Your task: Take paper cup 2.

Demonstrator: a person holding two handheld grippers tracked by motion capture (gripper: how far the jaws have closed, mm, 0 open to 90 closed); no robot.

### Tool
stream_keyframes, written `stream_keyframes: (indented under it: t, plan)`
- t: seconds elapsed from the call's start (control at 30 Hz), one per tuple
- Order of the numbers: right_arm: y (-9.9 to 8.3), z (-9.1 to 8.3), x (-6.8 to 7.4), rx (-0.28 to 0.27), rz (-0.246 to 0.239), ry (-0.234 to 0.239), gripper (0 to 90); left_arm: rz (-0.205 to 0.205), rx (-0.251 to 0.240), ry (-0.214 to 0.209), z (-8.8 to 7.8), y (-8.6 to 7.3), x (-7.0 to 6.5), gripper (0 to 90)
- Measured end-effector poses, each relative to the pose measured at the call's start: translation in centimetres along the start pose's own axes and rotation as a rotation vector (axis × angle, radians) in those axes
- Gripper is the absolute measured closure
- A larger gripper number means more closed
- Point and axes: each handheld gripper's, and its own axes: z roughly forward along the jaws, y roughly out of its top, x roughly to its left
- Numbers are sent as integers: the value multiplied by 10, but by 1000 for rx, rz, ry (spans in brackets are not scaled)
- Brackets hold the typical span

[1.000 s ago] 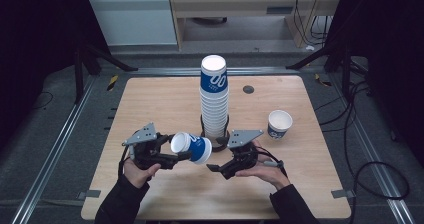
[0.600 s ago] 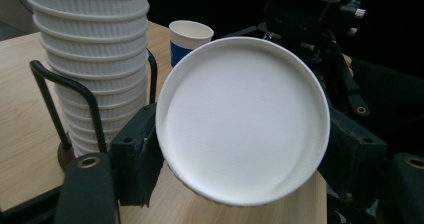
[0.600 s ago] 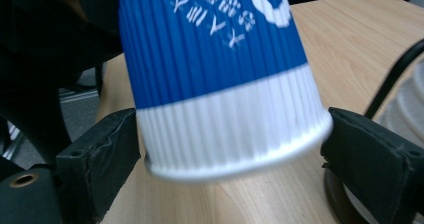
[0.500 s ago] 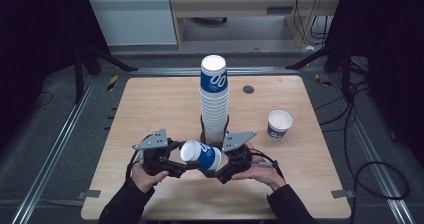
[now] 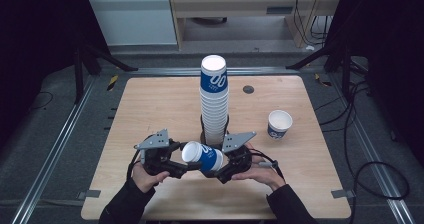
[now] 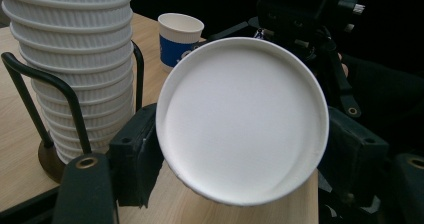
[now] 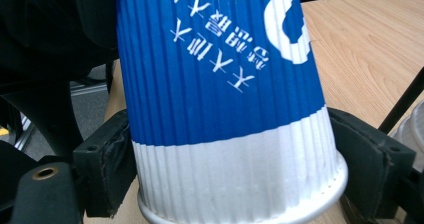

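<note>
Two grippers are meeting over the near table (image 5: 125, 109) edge: the left gripper (image 5: 186, 166) is pinching the blue-and-white paper cup (image 5: 202, 155) at its base end, while the right gripper (image 5: 219, 171), jaws just closing, is clasping its rim end. Just behind it, the tall cup stack (image 5: 214, 101) is standing in a black holder (image 6: 30, 89).

I see my two black grippers, the left gripper (image 5: 186, 165) and the right gripper (image 5: 216, 172), each topped by a grey three-cornered plate, brass-ringed screw holes, dark sleeves.
</note>
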Motion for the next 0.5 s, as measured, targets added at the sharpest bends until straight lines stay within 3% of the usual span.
stream_keyframes:
  t: [0.3, 0.4, 0.5]
  plan:
    - [0, -8, -3, 33, -21, -47, 151, 15, -13, 35, -11, 4, 0, 247]
    - [0, -12, -5, 44, -29, -77, 151, 19, 10, 50, -15, 4, 2, 231]
    - [1, -15, -6, 92, -57, -121, 151, 22, 52, 71, -13, 3, 3, 225]
